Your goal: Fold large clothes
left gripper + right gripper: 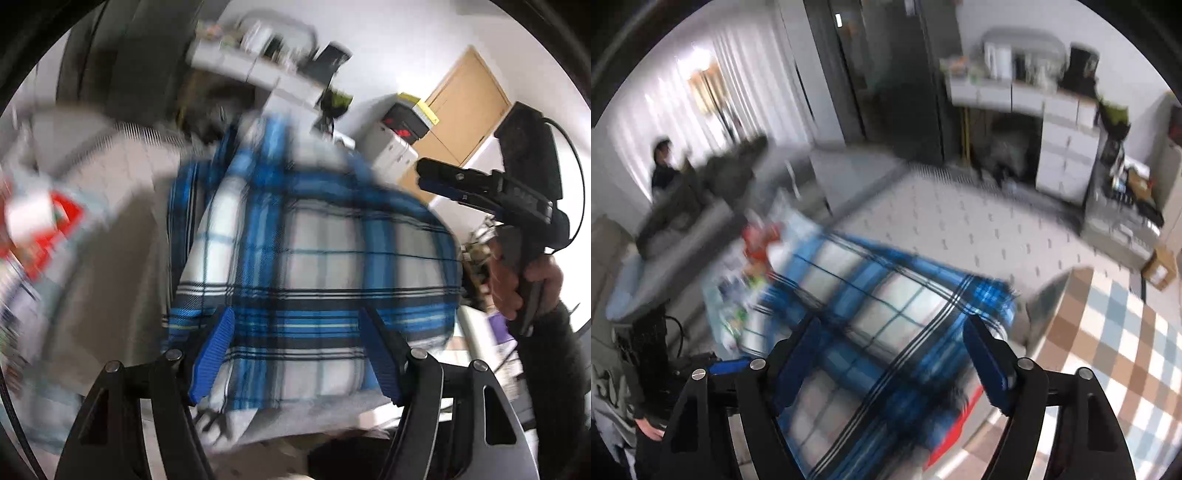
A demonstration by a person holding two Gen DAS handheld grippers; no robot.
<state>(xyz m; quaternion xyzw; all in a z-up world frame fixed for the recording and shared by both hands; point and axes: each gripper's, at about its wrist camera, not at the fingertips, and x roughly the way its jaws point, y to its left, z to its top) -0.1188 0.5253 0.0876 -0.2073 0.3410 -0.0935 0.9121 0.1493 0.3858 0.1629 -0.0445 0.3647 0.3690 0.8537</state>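
A blue, white and black plaid shirt (317,251) fills the middle of the left wrist view, folded into a compact bundle, blurred by motion. My left gripper (299,350) is open, its blue pads spread either side of the shirt's near edge. The same shirt (871,321) lies in the right wrist view below my right gripper (890,354), which is open above it. The right gripper (491,188) also shows in the left wrist view, held in a hand at the right, clear of the shirt.
A checked brown and blue cloth (1115,350) covers the surface at the right. A red and white item (761,243) lies beyond the shirt. White drawers (1067,147) stand against the far wall. A person (665,162) sits at the far left.
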